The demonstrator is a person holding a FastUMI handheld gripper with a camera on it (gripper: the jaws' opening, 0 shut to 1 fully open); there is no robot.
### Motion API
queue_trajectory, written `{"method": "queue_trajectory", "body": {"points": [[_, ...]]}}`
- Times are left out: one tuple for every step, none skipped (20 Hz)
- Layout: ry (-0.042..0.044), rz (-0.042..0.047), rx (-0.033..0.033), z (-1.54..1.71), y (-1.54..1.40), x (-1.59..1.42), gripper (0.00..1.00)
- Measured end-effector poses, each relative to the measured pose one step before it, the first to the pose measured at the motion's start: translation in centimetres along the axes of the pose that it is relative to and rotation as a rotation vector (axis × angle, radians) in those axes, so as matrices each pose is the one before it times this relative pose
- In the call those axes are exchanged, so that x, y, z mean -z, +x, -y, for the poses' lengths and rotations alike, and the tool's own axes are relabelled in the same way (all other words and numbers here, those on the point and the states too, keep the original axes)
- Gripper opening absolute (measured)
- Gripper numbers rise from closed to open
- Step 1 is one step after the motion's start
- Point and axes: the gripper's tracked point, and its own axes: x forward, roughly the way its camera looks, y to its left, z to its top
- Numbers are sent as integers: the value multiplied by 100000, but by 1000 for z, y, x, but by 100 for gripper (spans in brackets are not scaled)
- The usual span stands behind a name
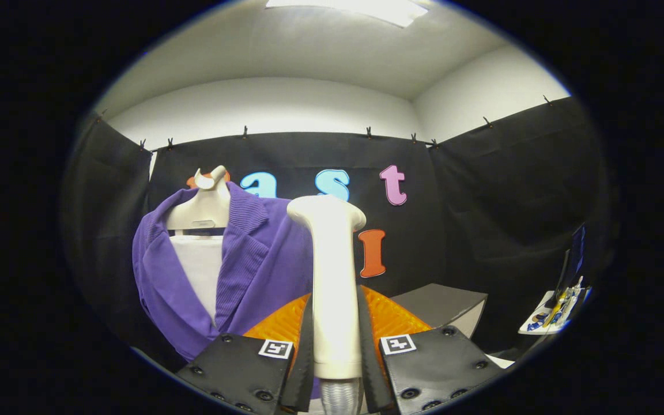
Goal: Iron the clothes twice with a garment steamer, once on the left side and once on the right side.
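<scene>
Cream plastic of the garment steamer (332,288) is sitting upright between your gripper (335,357) fingers, which are clamping its handle on both sides, so be keeping its head level while you are steering it toward the purple jacket (251,271) hanging ahead-left.

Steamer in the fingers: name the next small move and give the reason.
Probably ease the garment steamer forward toward the purple jacket. The gripper is shut on its handle, head upright, and the jacket hangs on the mannequin beyond the fingers, apparently still apart from the head.
</scene>
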Motion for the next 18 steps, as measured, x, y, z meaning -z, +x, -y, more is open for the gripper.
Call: {"method": "queue_trajectory", "body": {"points": [[19,-528,-1061,-886,-208,348,42],[-57,-307,-740,-830,-141,343,42],[-359,-439,-744,-686,-20,321,42],[-189,-479,-750,-758,61,460,42],[-285,-522,-761,-547,-13,508,42],[-229,-551,-748,-555,-8,464,42],[-212,-774,-815,-324,146,489,42],[114,-1191,-476,-316,95,594,42],[-157,-1209,-247,-175,86,753,42],[-435,-1094,-88,-150,92,703,42],[-534,-1004,31,4,39,552,42],[-384,-656,293,34,-142,531,42],[-182,-4,593,208,-142,329,42],[-410,-365,682,158,-114,479,42],[-430,-343,546,161,-153,519,42],[-502,-409,307,130,-179,417,42],[-432,-453,133,72,-27,448,42],[-178,-678,42,62,-195,452,42]]}}
